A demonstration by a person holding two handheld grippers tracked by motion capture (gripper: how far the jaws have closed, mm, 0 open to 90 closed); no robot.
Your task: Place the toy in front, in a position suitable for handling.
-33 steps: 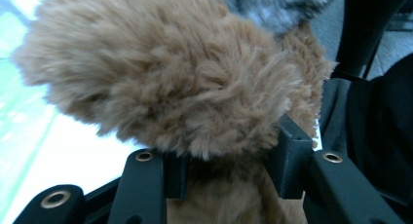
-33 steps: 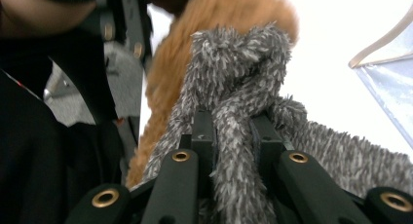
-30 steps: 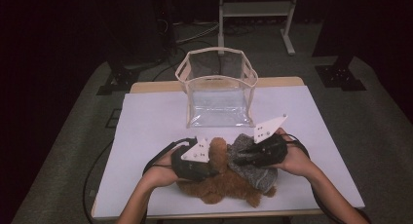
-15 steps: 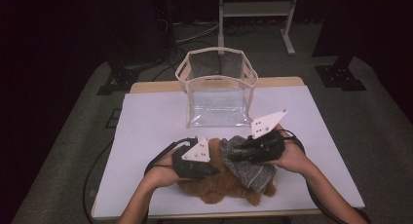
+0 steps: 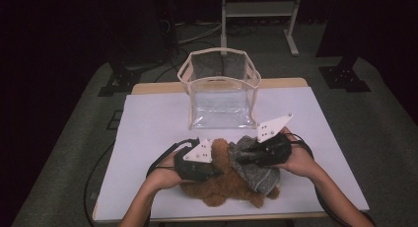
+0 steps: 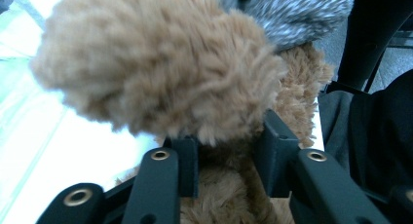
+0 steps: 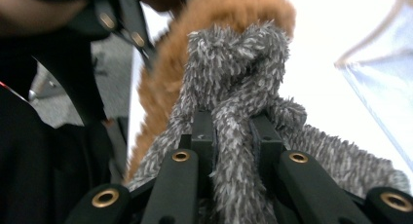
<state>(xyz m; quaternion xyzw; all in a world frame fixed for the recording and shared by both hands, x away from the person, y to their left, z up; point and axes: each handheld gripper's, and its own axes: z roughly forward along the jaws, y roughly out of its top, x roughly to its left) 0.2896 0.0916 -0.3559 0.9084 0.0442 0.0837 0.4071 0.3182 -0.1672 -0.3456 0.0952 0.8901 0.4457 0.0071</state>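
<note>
At about 7 o'clock on the bench (image 5: 148,123), the left claw (image 6: 226,151) is clamped on the brown teddy bear (image 5: 222,187) lying near the front edge. Just right, at 5 o'clock, the right claw (image 7: 233,136) pinches the bear's grey sweater (image 5: 256,168). A clear bag (image 5: 219,96) stands at 12 o'clock.

A white table (image 5: 148,138) stands on grey carpet (image 5: 64,153) in a dark room. Beyond its far edge, a pale metal stand (image 5: 256,12) and black cables (image 5: 197,32) sit on the floor.

Plush toy (image 5: 231,187) before clear bag (image 5: 220,91)
</note>
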